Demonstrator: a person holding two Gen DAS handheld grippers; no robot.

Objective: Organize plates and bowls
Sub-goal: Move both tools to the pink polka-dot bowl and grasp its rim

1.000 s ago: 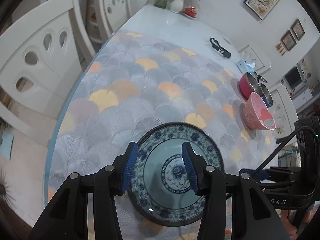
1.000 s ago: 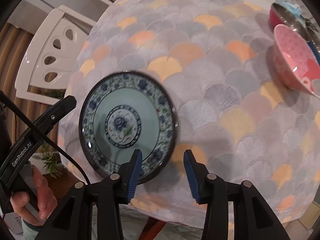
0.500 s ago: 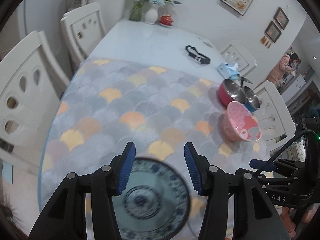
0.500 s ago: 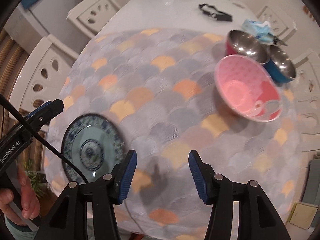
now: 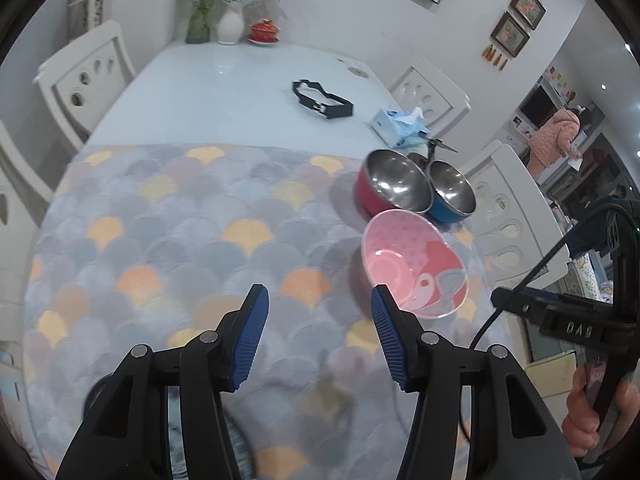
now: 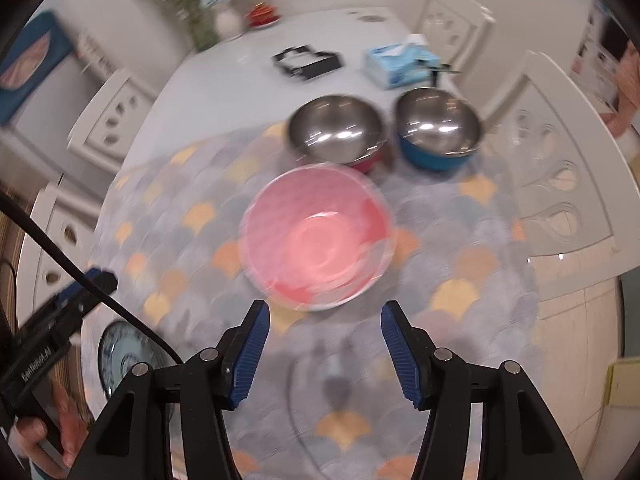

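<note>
Jaws of both our left gripper (image 5: 316, 334) and right gripper (image 6: 325, 350) are opening, empty; we should straddle the pink bowl (image 6: 318, 238) rim squarely before closing.

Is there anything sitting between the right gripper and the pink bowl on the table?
Nothing visible. The right gripper, jaws opening and empty, faces the pink bowl across bare patterned tablecloth. The red bowl and blue bowl sit beyond it, and the plate lies off to the left.

Pink bowl (image 6: 318, 240) upright, steel bowls (image 6: 335, 128) behind
</note>
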